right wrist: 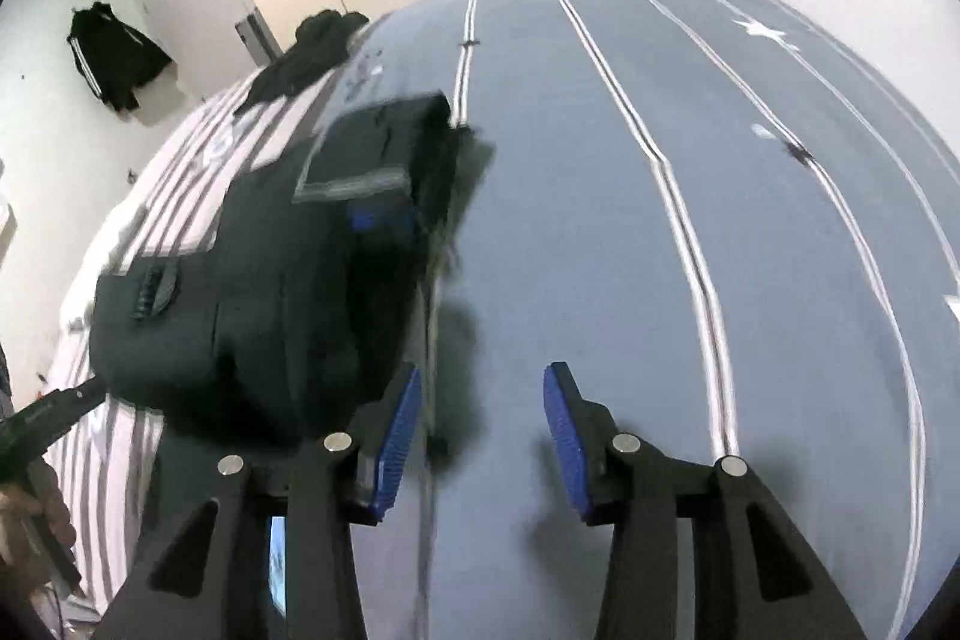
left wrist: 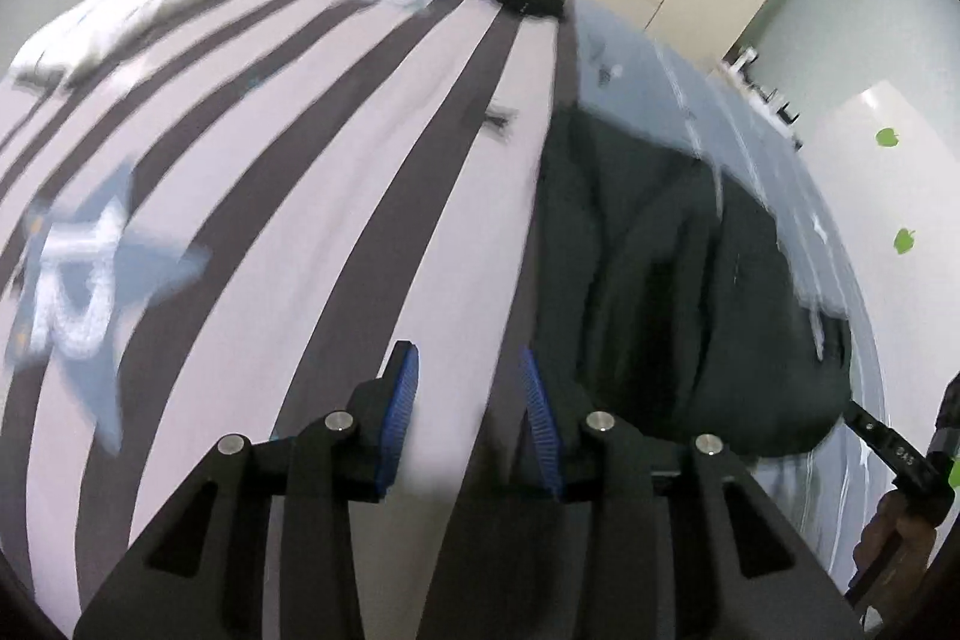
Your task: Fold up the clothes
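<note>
Now the folded black fabric garment point(right wrist: 252, 280) was seen lying on the striped bedspread point(right wrist: 600, 220), both grippers point(left wrist: 468, 418) point(right wrist: 480, 436) held apart, empty; a careless regrasp could undo the fold.

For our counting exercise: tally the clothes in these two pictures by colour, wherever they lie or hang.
Black, on the bed: 2, the folded black garment and the crumpled black garment.
Black, hanging on the wall: 1, the black jacket.
White, on the bed: 1, the white garment.
Total: 4.
</note>
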